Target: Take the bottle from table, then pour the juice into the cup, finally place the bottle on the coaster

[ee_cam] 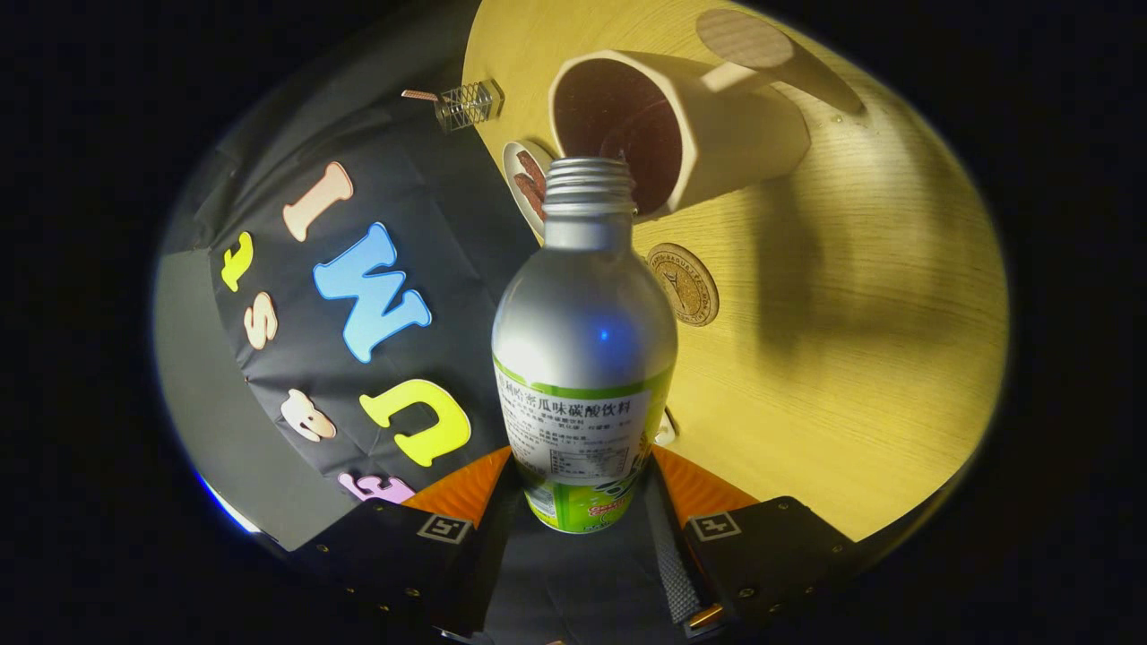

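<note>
Gripper [584, 502] clamped on the bottle [584, 340], orange fingers [466, 488] pressing its labelled lower body from both sides. Bottle tipped over, open threaded mouth at the rim of the cup [681, 125], dark liquid inside. Round coaster [685, 283] on the wooden table [878, 340] just beside the bottle's shoulder. Small plate [524, 179] with dark pieces beyond the neck.

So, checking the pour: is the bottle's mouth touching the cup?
Cannot tell. In the gripper view the bottle, gripped by the gripper, overlaps the cup rim, hiding any gap.
</note>
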`<state>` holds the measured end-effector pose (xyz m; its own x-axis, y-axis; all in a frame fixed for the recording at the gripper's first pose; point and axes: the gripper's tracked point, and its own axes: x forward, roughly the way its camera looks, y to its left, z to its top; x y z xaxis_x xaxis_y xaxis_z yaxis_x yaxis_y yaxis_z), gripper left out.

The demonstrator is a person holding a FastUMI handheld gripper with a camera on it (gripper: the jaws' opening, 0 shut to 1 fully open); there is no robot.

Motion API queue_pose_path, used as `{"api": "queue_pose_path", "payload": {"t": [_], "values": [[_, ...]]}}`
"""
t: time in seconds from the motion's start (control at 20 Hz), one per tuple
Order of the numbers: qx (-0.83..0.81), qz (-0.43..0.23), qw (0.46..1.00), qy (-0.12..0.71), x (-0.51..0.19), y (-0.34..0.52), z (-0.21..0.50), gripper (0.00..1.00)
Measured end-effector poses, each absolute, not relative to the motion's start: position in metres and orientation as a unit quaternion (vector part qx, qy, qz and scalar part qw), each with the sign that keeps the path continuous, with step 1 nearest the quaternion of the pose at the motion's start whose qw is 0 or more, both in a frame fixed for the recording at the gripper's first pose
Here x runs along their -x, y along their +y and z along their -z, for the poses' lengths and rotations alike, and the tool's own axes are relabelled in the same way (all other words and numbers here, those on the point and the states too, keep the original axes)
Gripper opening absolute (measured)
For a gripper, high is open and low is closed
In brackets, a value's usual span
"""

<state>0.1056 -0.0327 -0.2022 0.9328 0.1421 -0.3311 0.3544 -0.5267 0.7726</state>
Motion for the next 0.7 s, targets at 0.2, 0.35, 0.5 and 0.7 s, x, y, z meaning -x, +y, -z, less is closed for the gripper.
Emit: {"api": "queue_pose_path", "payload": {"t": [0.2, 0.35, 0.5, 0.7], "values": [[-0.874, 0.11, 0.45, 0.148, -0.108, -0.029, 0.195, 0.73], [-0.883, 0.109, 0.435, 0.138, -0.111, -0.033, 0.189, 0.73], [-0.89, 0.107, 0.421, 0.14, -0.112, -0.031, 0.182, 0.73], [-0.901, 0.11, 0.4, 0.129, -0.117, -0.038, 0.175, 0.73]]}}
